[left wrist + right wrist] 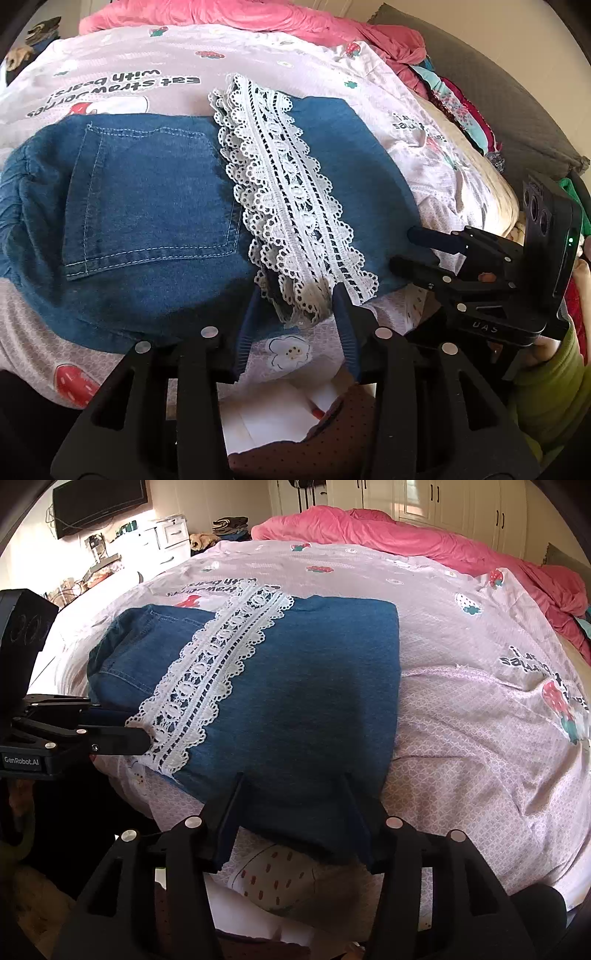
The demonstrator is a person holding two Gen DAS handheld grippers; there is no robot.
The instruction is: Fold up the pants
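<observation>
Left gripper [295,291]: jaws wide, tips at the near end of the white lace trim [284,192], nothing clamped. Right gripper [293,779]: jaws wide, straddling the near edge of the folded denim pants [295,686]; grip not confirmed. Pants lie flat on the strawberry-print bedsheet [480,701], pink blanket [424,531] beyond.

Folded denim pants [258,686] with a lace strip [291,206] cover the near middle of the bedspread [480,709], which lies bare to the right and beyond, up to a bunched pink blanket [406,531] along the far edge.
</observation>
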